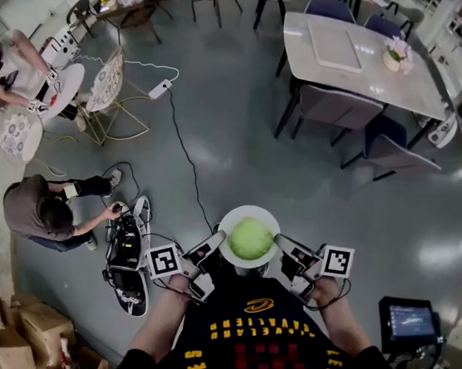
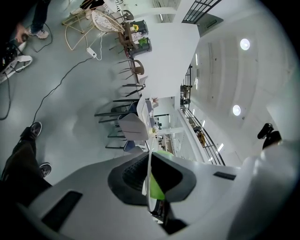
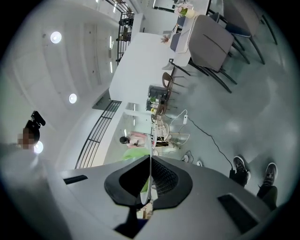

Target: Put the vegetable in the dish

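Cabbage [image 1: 251, 239] sits right in the middle of the white dish [image 1: 237, 214], so it's dead centre between both grippers. The left gripper [image 1: 216, 245] has its fingers clamped on the dish's left rim, and the right gripper [image 1: 283, 246] is clamped on the right rim, holding it up over the floor [image 1: 219, 124].

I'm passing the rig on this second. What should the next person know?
Left tool: shut on the left rim of the dish.
Right tool: shut on the right rim.
The dish is held between both tools, in the air above the floor and close to the person's chest.
The green vegetable lies in the dish.
Done: the vegetable is in the dish.
Left: probably only to keep the dish level and set it down.
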The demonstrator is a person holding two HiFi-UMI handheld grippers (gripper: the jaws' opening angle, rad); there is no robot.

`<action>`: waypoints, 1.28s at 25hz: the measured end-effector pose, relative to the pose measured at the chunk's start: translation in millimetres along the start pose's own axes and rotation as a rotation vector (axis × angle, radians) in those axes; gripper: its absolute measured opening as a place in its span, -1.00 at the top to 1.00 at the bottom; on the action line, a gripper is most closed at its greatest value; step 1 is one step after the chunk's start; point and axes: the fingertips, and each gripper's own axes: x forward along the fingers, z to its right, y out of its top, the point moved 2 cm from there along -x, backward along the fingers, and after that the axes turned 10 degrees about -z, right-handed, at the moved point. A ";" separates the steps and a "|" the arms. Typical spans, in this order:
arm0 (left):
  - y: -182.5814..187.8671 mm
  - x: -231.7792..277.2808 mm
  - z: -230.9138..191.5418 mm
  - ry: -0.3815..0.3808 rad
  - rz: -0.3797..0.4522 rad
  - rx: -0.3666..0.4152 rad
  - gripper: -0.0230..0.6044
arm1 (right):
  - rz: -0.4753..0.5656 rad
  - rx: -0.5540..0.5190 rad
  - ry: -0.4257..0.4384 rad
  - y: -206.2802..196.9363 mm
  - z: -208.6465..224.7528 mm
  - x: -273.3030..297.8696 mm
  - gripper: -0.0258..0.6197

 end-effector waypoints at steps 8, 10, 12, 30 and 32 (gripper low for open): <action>93.9 -3.1 -12.1 -0.036 -0.017 -0.009 0.88 | 0.008 -0.020 -0.041 56.0 -0.4 72.9 0.87; 124.4 -4.8 -10.5 -0.046 -0.034 -0.009 0.88 | 0.021 -0.023 -0.050 73.5 -6.1 95.8 0.87; 154.6 -5.6 -8.0 -0.061 -0.051 -0.010 0.88 | 0.037 -0.022 -0.060 90.5 -10.8 118.0 0.87; 334.4 22.1 -8.3 -0.088 -0.105 0.008 0.88 | 0.081 -0.023 -0.078 222.3 -13.9 228.8 0.87; 357.3 29.8 -4.3 -0.083 -0.085 0.009 0.88 | 0.069 -0.002 -0.074 245.5 -11.7 240.4 0.87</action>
